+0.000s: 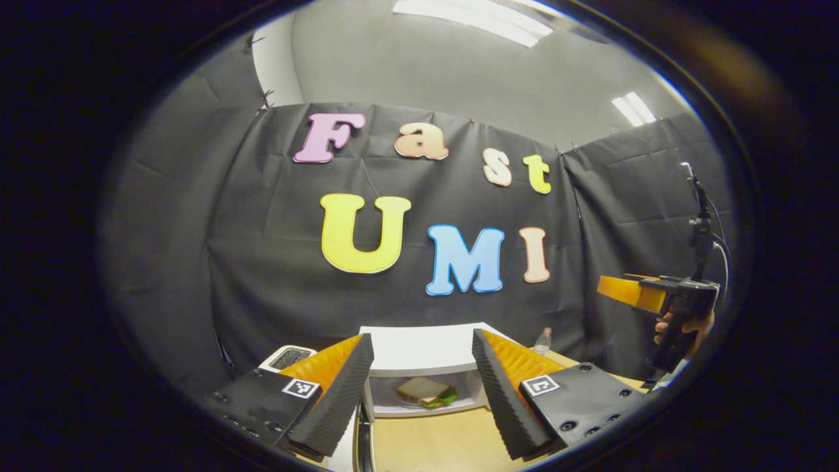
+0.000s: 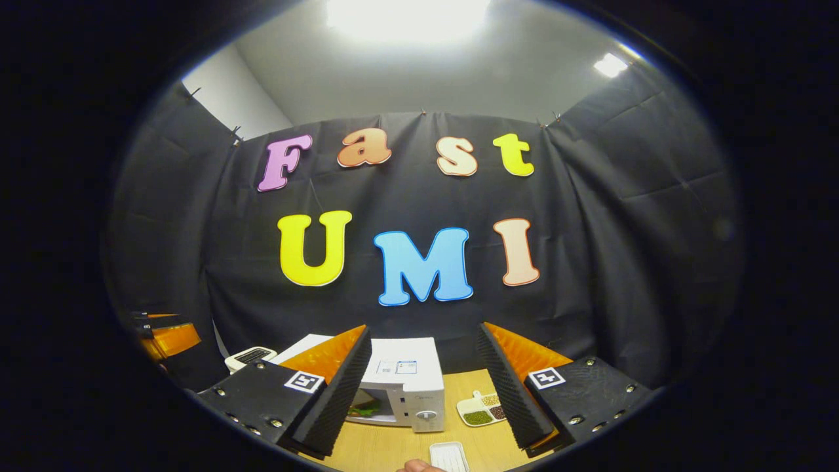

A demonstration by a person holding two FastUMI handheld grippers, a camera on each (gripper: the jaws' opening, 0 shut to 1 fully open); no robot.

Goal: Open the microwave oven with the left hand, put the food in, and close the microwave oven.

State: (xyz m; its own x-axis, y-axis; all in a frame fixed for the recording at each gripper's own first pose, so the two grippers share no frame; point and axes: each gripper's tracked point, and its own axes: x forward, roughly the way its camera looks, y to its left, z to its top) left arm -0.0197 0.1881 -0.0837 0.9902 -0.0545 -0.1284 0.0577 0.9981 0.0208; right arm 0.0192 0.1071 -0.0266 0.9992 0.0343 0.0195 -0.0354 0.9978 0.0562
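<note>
The white microwave (image 1: 423, 351) stands on the wooden table straight ahead of my left gripper (image 1: 421, 337), which is open and holds nothing. Its cavity is open, and a sandwich (image 1: 426, 392) lies inside on a plate. The door's dark edge (image 1: 359, 429) shows low between my fingers. In the right gripper view the microwave (image 2: 406, 377) sits ahead and below, with the sandwich (image 2: 366, 410) partly hidden behind one finger. My right gripper (image 2: 423, 329) is open and empty, raised above the table. A hand holds the right gripper (image 1: 632, 293) up at the far right of the left gripper view.
A white toaster (image 1: 288, 357) stands left of the microwave, and a clear bottle (image 1: 543, 341) behind it to the right. A small dish of beans (image 2: 482, 410) and a white tray (image 2: 449, 455) lie on the table (image 2: 393, 449) right of the microwave. Black cloth walls surround the table.
</note>
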